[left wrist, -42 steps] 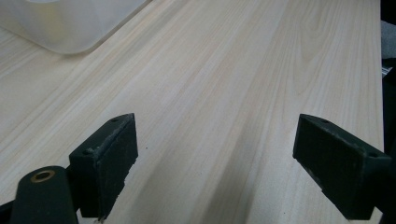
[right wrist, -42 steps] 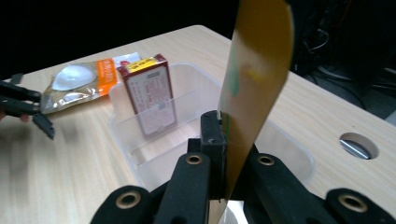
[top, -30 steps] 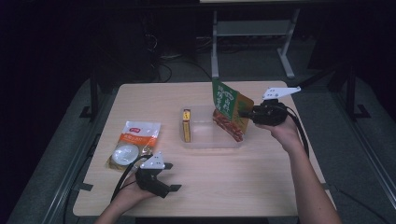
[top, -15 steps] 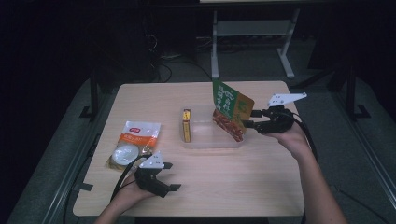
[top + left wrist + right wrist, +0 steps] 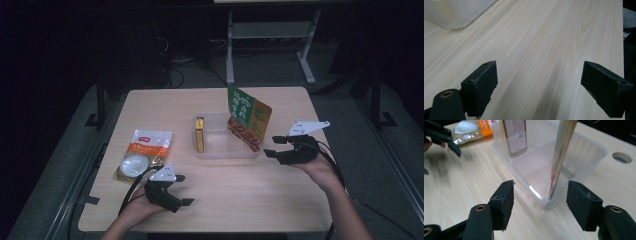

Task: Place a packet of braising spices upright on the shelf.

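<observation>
The green and orange snack bag (image 5: 248, 119) stands on edge inside the clear plastic tray (image 5: 220, 151), leaning against the tray's right end with its top poking well above the rim. In the right gripper view the bag (image 5: 561, 152) shows edge-on as a thin shiny strip rising from the tray's near corner (image 5: 584, 152). At the tray's opposite end a narrow yellow box (image 5: 200, 134) stands upright against the wall.

The right gripper (image 5: 272, 146) hangs just beside the tray's right end, apart from the bag, its 2 jaws spread wide with nothing between them; its own view looks straight at the tray corner through the gap (image 5: 539, 203).

Further out, on the left part of the wooden table (image 5: 280, 200), a white and orange packet (image 5: 144, 152) lies flat, well apart from the tray. The left gripper (image 5: 182, 190) rests low by the table's near edge, close to that packet, in the person's left hand (image 5: 137, 210). Its jaws are also released and wide apart, with only bare wood grain between them (image 5: 537, 85), and a corner of the tray sits at the top left of its view.
</observation>
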Demonstrator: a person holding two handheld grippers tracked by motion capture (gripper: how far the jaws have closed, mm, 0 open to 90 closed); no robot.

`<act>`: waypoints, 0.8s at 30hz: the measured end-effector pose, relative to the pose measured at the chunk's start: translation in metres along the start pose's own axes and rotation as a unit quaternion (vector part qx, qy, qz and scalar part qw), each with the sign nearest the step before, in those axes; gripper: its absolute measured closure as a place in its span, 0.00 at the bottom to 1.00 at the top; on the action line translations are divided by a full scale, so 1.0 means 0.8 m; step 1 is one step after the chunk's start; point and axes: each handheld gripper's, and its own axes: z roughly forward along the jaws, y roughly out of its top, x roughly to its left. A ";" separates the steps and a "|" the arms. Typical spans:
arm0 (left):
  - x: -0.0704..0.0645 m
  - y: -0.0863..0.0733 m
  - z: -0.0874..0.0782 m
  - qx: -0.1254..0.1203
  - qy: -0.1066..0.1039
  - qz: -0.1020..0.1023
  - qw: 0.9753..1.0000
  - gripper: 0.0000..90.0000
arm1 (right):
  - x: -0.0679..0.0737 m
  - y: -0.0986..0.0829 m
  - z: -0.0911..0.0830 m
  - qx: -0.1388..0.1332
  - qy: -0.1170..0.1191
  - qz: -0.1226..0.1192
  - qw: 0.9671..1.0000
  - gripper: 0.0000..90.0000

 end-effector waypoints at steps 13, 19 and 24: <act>0.001 0.000 0.000 0.002 -0.004 0.004 1.000 0.15 | 0.061 -0.036 0.040 0.036 0.054 -0.025 0.998 0.39; 0.000 0.000 0.002 0.004 -0.007 0.000 1.000 0.15 | 0.087 -0.038 0.071 0.068 0.094 -0.052 0.992 0.38; 0.003 0.000 -0.003 0.003 0.001 -0.001 1.000 0.15 | 0.096 -0.038 0.085 0.083 0.110 -0.063 0.988 0.38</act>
